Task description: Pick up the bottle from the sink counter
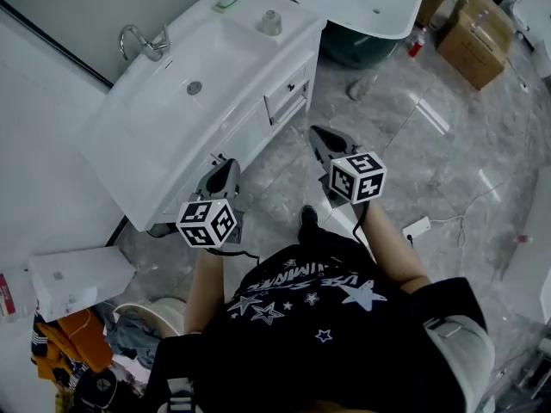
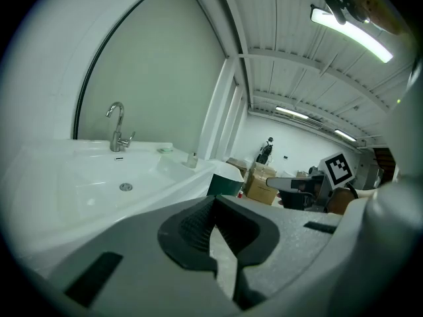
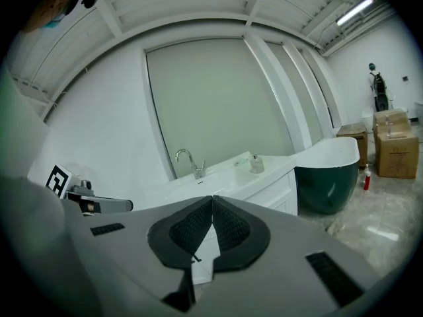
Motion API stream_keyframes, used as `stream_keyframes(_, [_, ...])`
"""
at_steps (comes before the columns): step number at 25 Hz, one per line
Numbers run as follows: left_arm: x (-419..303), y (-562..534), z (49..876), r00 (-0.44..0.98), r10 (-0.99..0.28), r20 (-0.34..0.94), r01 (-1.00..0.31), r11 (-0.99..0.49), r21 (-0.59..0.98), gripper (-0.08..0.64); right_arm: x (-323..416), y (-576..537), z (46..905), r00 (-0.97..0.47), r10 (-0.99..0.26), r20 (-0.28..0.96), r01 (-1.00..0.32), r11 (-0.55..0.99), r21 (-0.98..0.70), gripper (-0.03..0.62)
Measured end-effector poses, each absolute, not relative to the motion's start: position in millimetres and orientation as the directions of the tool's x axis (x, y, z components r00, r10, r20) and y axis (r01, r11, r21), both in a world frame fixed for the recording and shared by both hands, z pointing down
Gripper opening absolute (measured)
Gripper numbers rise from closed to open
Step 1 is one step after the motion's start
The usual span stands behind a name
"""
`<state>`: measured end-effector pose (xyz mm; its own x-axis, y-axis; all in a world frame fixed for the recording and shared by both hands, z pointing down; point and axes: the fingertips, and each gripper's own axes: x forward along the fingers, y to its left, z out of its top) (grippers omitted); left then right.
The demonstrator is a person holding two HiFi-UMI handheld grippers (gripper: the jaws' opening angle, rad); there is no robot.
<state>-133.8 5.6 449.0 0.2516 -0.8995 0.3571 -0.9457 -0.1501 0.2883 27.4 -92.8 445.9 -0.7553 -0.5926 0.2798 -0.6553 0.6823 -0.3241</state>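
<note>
Dark shirt of mine (image 1: 320, 310) fills the bottom of the head view, and just beyond it both tools hang low in front of the vanity: left hand-held gripper (image 1: 229, 167) with jaws together on nothing, right hand-held gripper (image 1: 320, 136) likewise closed and empty. Bottle (image 1: 270, 22) stands upright on the worktop (image 1: 245, 26), at the far right end behind the basin (image 1: 168, 101), well apart from both tools and near the worktop's end edge above the green bathtub (image 1: 362, 7). Risks as I judge them: coming in with jaws closed would shove the bottle, not grip it, and so near the edge a shove could send it off the end or roll it into the basin; rising from this low could clip the worktop's front lip; a small, possibly slick bottle may twist out of a pinch taken too high. Hard to read: the bottle is tiny in all views, so cap type, label and fill level escape me; the small green item (image 1: 227, 2) by the wall I cannot identify; my own body hides the floor beneath me
</note>
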Motion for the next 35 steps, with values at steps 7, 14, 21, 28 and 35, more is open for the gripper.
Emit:
stream_keyframes(7, [-119,-76,446,0.227,-0.906,0.356,-0.953,-0.132,0.274,0.008,39,-172,446,-0.777,-0.573,0.260,-0.629,0.701,-0.337,0.008])
stream_keyframes(14, [-106,-130,435,0.207,-0.925,0.318,-0.955,-0.120,0.271,0.008,53,-219,446,-0.796,-0.557,0.238,-0.605,0.720,-0.339,0.008])
stream_keyframes(21, [-103,-155,437,0.219,-0.921,0.323,-0.954,-0.132,0.271,0.008,63,-238,458,-0.753,-0.598,0.276,-0.658,0.673,-0.338,0.008])
stream_keyframes(28, [-104,-198,447,0.268,-0.908,0.322,-0.942,-0.177,0.283,0.009,61,-263,467,-0.746,-0.600,0.288,-0.666,0.662,-0.344,0.008])
stream_keyframes(35, [-103,-260,449,0.350,-0.894,0.279,-0.917,-0.266,0.298,0.140,50,-315,469,-0.740,-0.597,0.309,-0.672,0.664,-0.328,0.008])
